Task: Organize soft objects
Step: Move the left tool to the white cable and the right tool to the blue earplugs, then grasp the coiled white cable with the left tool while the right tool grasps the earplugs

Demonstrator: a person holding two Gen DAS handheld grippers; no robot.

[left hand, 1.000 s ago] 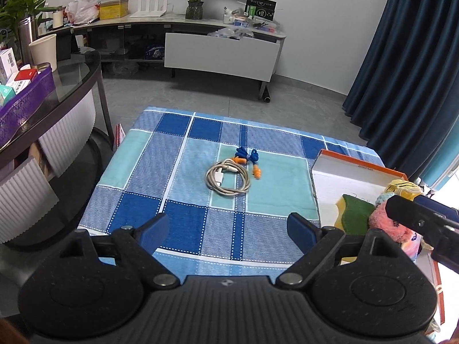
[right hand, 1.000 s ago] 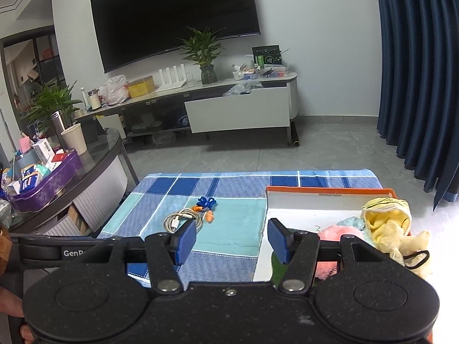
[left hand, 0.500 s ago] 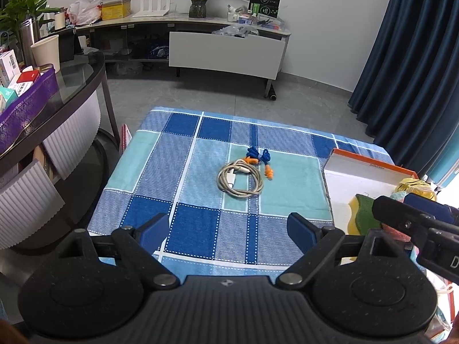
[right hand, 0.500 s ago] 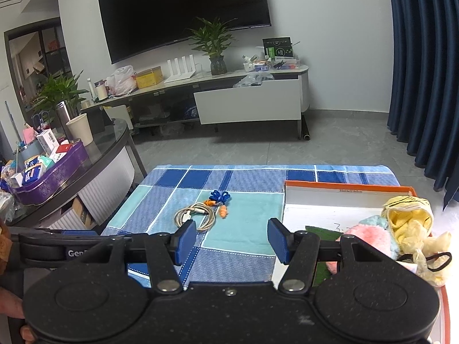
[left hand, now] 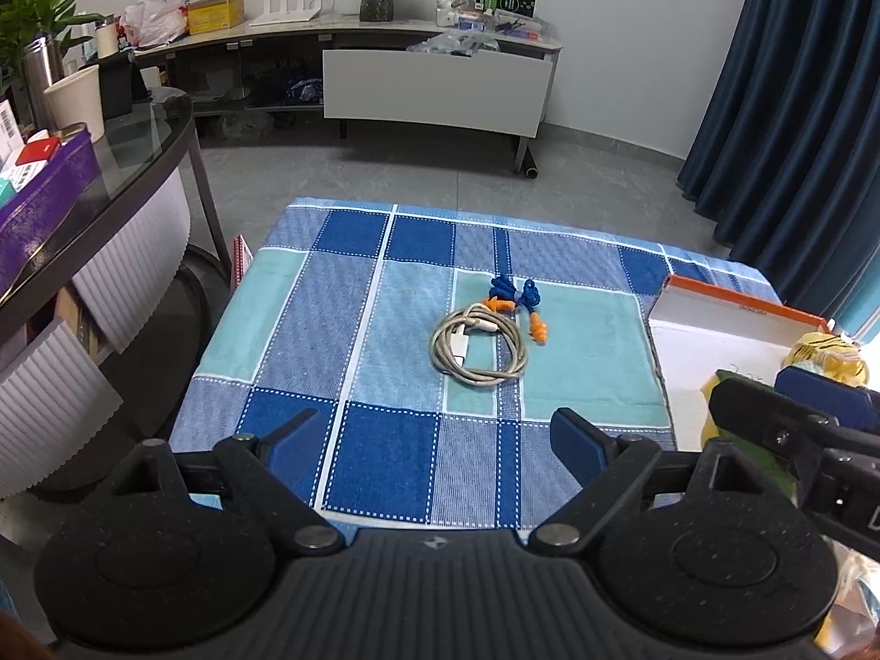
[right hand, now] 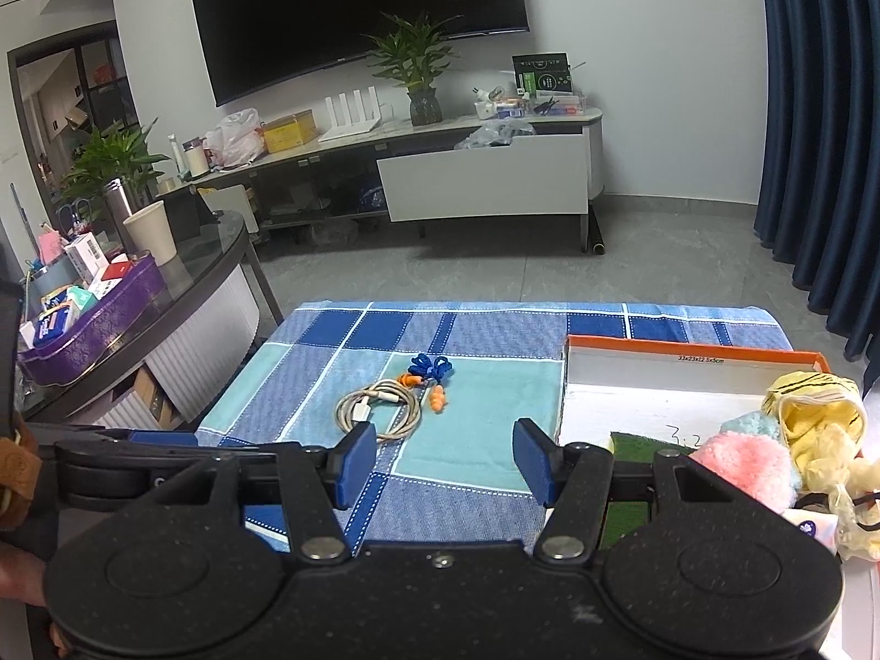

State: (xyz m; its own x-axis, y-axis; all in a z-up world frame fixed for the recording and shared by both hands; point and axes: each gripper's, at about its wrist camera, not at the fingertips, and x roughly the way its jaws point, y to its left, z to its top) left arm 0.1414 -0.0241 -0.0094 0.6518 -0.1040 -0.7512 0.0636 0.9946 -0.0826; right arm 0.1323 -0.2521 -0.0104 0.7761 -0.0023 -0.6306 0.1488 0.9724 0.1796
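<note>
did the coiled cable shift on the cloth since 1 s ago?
No. The coiled cable lies on the same teal patch of the checked cloth, beside the orange and blue earplugs; only the camera came closer.

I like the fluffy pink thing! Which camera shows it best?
The right wrist view: the pink fluffy ball shows almost whole in the orange-rimmed box. In the left wrist view the right gripper hides it.

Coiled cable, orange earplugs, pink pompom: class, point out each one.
Coiled cable [left hand: 477, 353], left wrist view, on its white plug.
Orange earplugs [right hand: 438, 401], right wrist view, on the nearer plug.
Pink pompom [right hand: 742, 462], right wrist view, on its fluffy middle.
</note>
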